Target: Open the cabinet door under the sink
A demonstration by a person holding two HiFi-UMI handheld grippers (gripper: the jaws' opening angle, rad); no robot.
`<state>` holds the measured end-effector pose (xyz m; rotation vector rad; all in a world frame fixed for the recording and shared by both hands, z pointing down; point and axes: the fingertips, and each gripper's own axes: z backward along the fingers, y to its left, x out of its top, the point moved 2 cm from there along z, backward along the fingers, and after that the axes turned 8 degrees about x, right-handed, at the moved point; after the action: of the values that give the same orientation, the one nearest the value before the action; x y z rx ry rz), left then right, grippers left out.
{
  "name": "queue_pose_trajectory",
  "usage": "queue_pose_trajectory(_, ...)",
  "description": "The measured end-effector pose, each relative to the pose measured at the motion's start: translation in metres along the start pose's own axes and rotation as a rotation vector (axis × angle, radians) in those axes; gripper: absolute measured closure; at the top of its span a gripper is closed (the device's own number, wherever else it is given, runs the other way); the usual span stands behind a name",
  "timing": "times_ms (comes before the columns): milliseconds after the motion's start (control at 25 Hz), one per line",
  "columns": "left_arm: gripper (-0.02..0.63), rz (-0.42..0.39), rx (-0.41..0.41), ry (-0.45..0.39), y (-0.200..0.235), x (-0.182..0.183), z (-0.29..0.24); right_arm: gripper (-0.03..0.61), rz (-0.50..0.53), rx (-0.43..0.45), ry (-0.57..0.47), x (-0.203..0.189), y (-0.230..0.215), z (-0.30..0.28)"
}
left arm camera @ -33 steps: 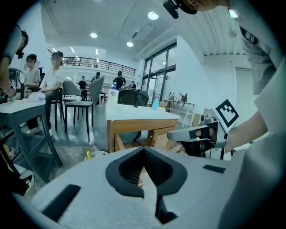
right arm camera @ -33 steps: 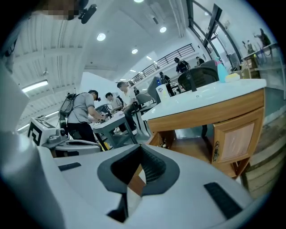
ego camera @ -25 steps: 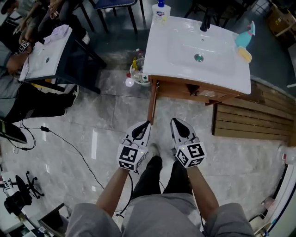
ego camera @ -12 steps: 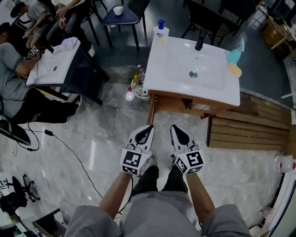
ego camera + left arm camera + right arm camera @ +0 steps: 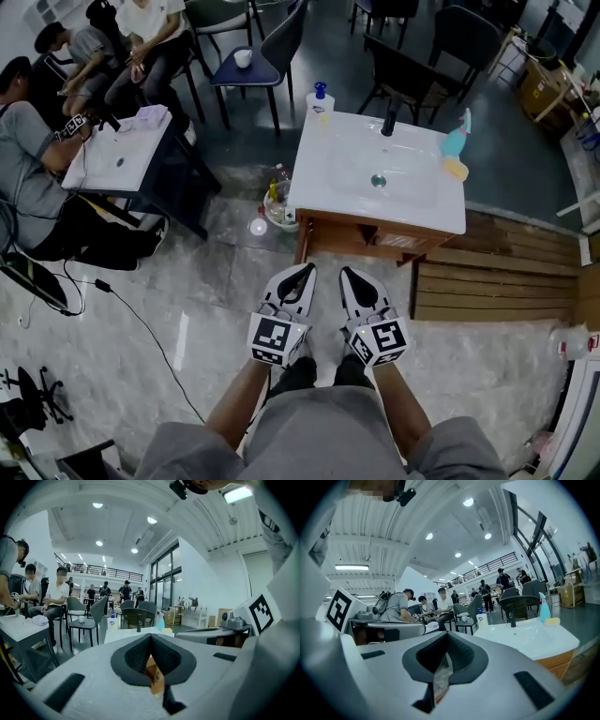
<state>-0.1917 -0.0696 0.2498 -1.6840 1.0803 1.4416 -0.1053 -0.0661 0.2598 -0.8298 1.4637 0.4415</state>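
Observation:
The sink unit stands ahead of me in the head view, a white basin on a wooden cabinet. From above, the cabinet front is only a narrow brown strip, so I cannot make out how its door stands. My left gripper and right gripper hang side by side just short of that front, touching nothing. Both are shut and empty. In the left gripper view the closed left gripper points at the basin. The right gripper looks past the basin and the cabinet.
On the basin stand a soap bottle, a black faucet, a teal spray bottle and a yellow sponge. A slatted wooden platform lies to the right. Bottles stand at the cabinet's left. Seated people and a second basin table are far left.
Both grippers have risen together and stayed shut. The head view has pulled back, so the sink unit looks smaller and more of the room behind it shows.

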Motion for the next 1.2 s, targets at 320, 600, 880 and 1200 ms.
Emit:
queue_pose_trajectory(320,0.606,-0.027,-0.002,-0.074,-0.019,0.044,0.009,0.57,0.061,-0.002,-0.062,0.045,0.011,0.016)
queue_pose_trajectory(600,0.606,-0.051,-0.013,-0.112,-0.038,0.07,0.01,0.571,0.096,-0.027,-0.122,0.076,0.012,0.029)
queue_pose_trajectory(880,0.606,-0.061,-0.016,-0.14,-0.049,0.083,0.006,0.571,0.122,-0.037,-0.148,0.09,0.006,0.04)
queue_pose_trajectory(1200,0.606,-0.062,0.004,-0.157,-0.058,0.087,-0.001,0.571,0.126,-0.055,-0.184,0.097,-0.006,0.047)
